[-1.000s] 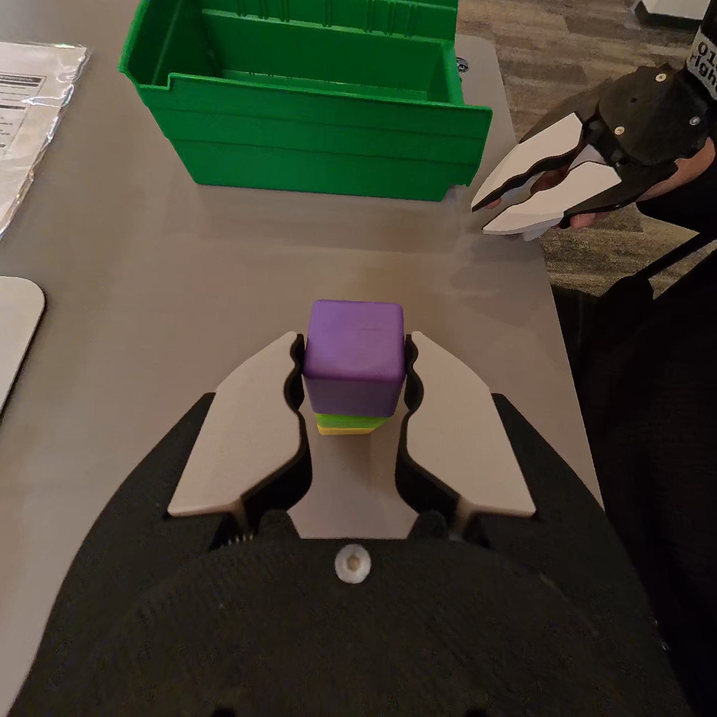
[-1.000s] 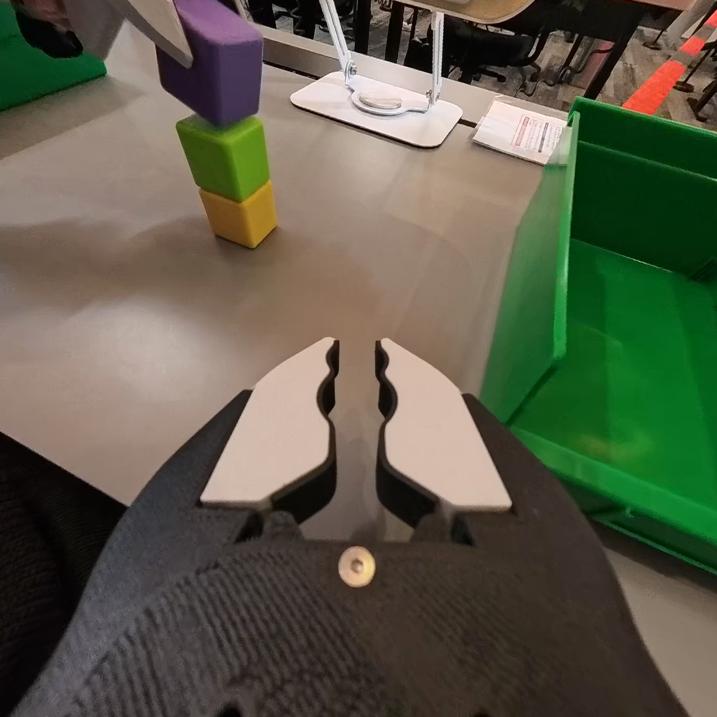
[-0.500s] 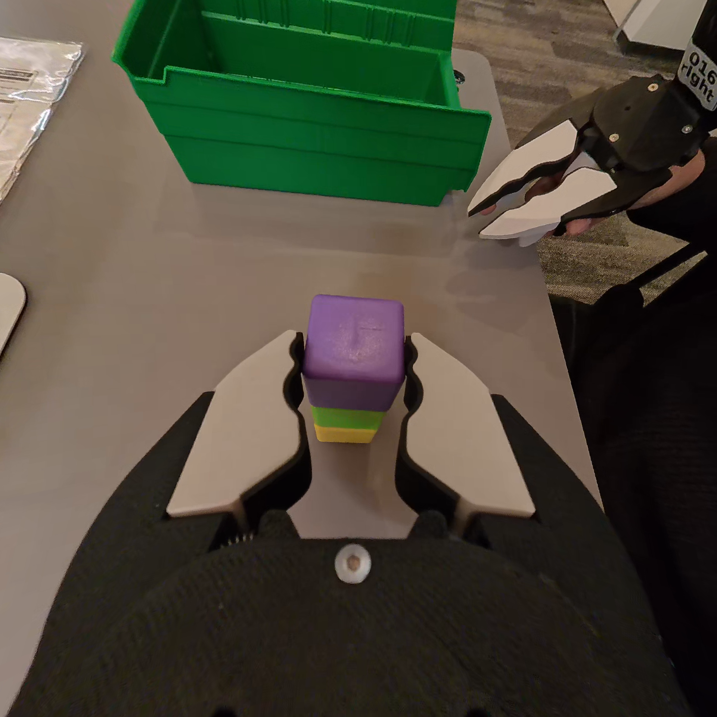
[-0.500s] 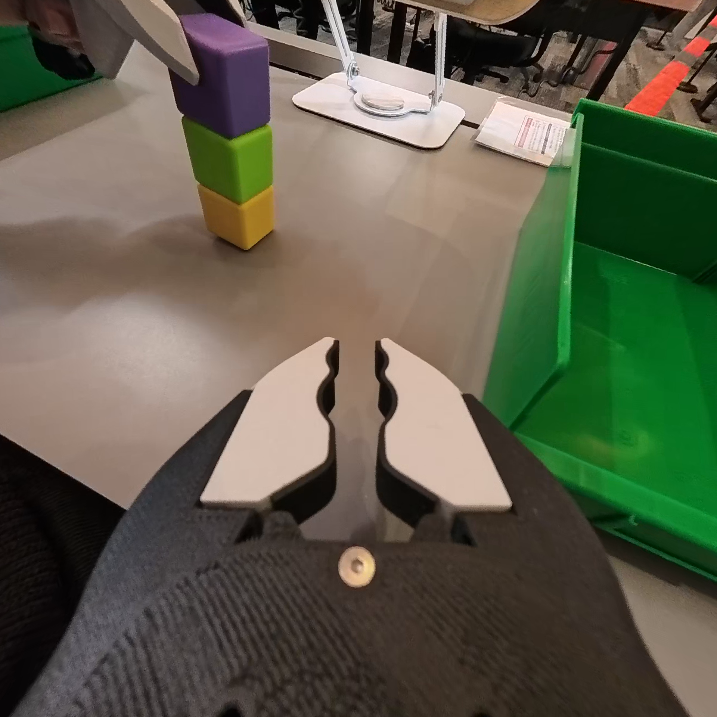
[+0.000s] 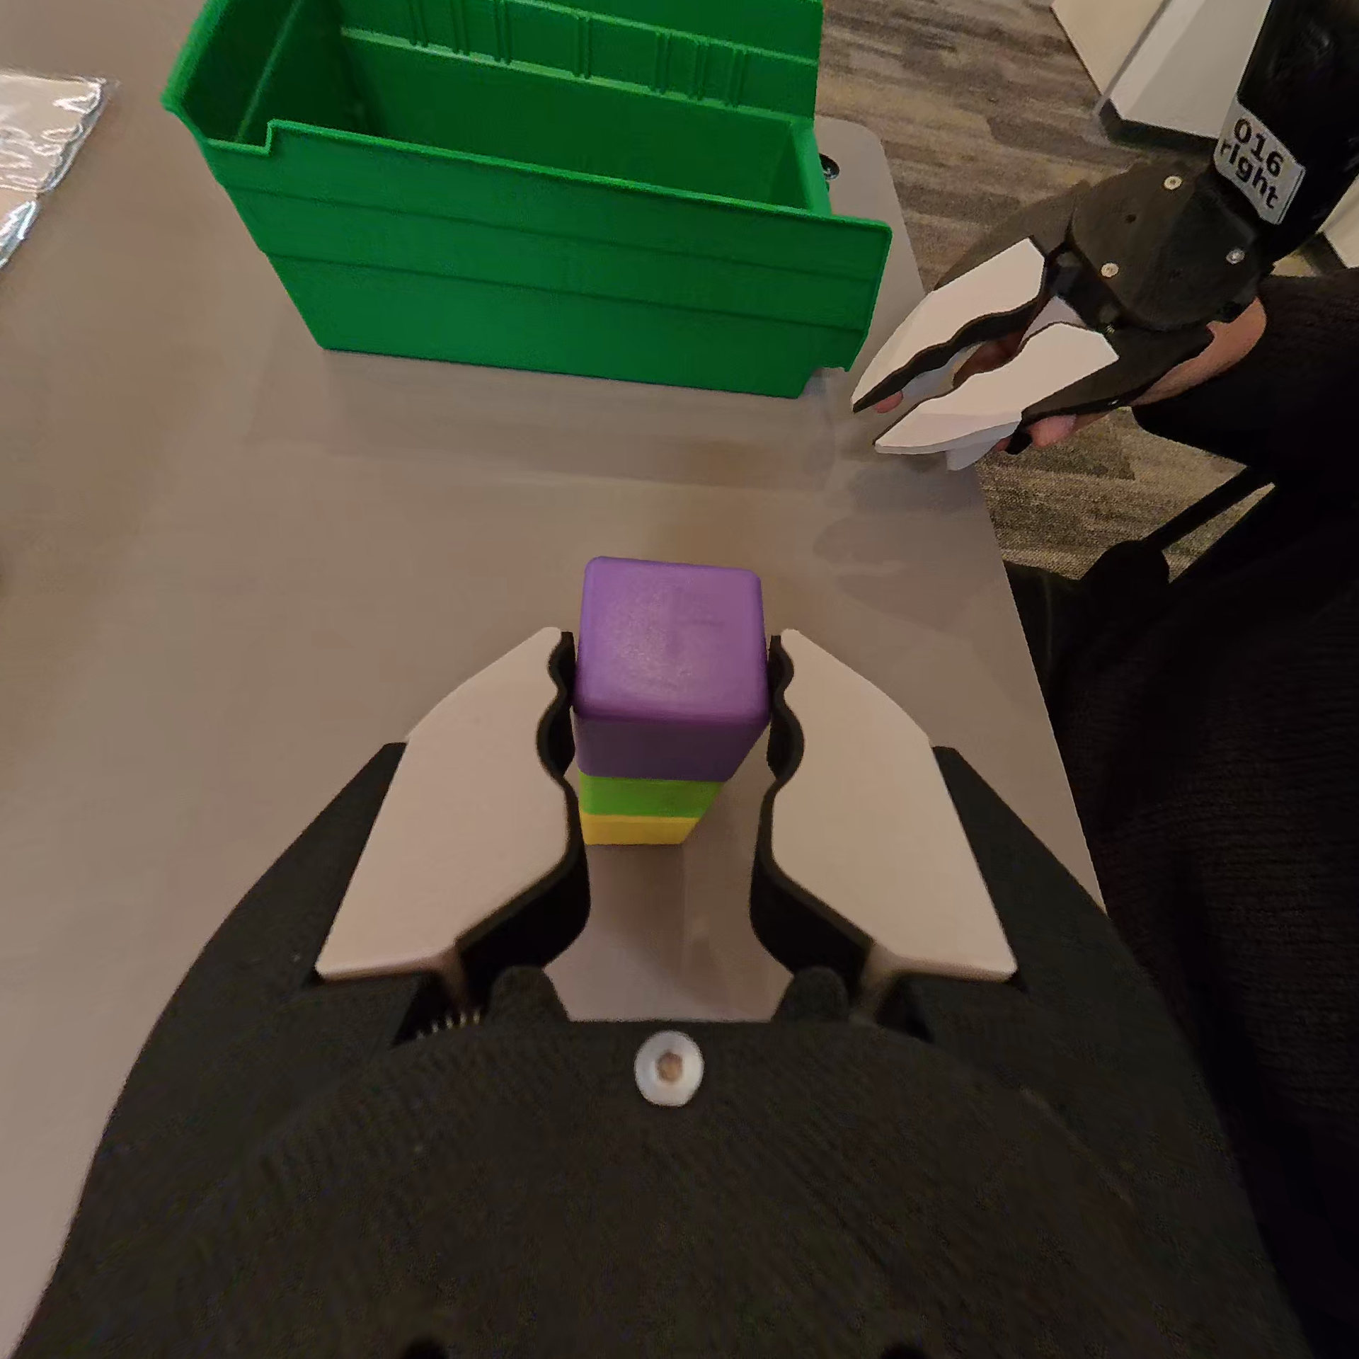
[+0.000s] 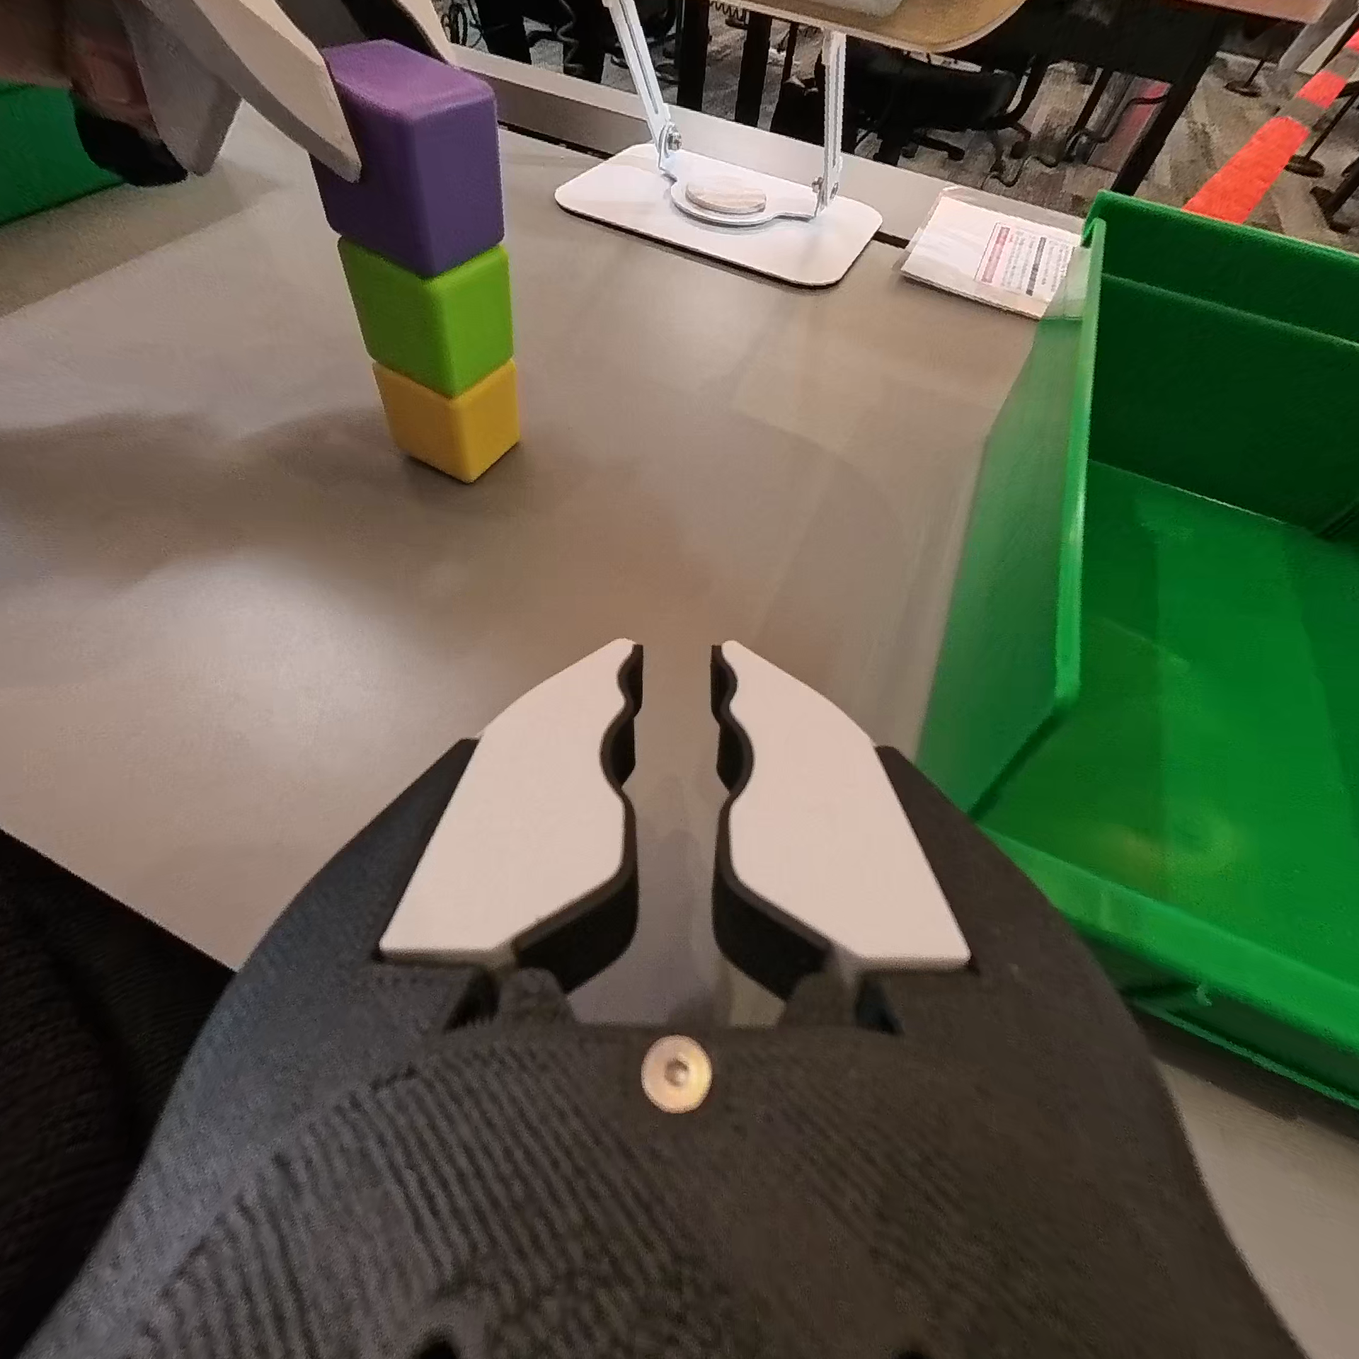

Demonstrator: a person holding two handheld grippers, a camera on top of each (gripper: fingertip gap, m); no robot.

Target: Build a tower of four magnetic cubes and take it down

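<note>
A purple cube (image 5: 669,654) sits on top of a green cube (image 5: 647,798), which rests on a yellow cube (image 5: 636,829), forming a stack on the grey table (image 5: 294,551). My left gripper (image 5: 665,640) is shut on the purple cube, one finger on each side. The right wrist view shows the stack at upper left: purple cube (image 6: 426,162), green cube (image 6: 434,323), yellow cube (image 6: 448,423), with a left fingertip (image 6: 294,95) against the purple cube. My right gripper (image 6: 675,647) is empty, its fingers a narrow gap apart, near the table's right edge; it also shows in the left wrist view (image 5: 882,419).
A large green bin (image 5: 559,294) stands behind the stack; in the right wrist view its wall (image 6: 1029,515) is just right of my right gripper. A white stand base (image 6: 721,213) and a paper sheet (image 6: 993,254) lie at the far side. A foil bag (image 5: 37,147) is far left. One gripper's finger ends stand about 15 centimeters off the other's.
The purple cube has come down and straightened onto the green cube, still between my left fingers. The right gripper has barely moved.
</note>
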